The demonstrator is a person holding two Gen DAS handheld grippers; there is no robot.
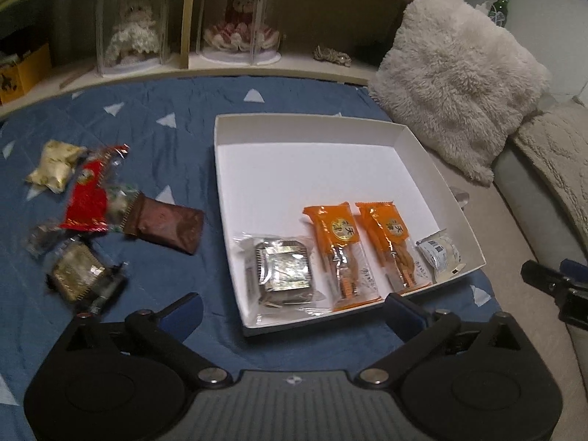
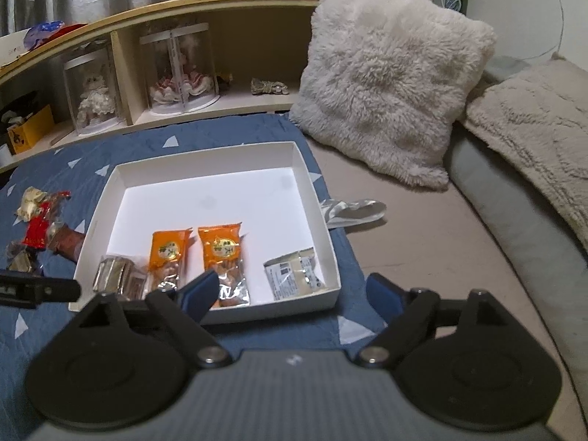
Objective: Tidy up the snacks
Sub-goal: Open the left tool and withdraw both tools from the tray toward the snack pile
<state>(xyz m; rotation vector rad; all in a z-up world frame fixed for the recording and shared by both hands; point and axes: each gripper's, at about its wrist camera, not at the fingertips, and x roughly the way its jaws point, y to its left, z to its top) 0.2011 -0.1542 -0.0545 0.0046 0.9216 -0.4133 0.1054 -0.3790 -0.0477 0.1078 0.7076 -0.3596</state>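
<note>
Two grippers spread wide and empty above the near edge of the white box [image 1: 235, 183]

Left gripper [image 1: 294, 312] and right gripper [image 2: 290, 294] each hold nothing between the jaws. The loose snack pile [image 1: 92, 220] lies on the blue quilt [image 1: 165, 110] to the left of the box, forward-left of the left gripper, which looks the nearer hand. The brown packet [image 1: 169, 226] has its long axis slanting toward the box. Count in the box: two orange packets [image 1: 343, 253], one foil-tray cake [image 1: 283, 268], one white packet [image 1: 439, 253]. Count in the pile: about six, overlapping, so uncertain
</note>
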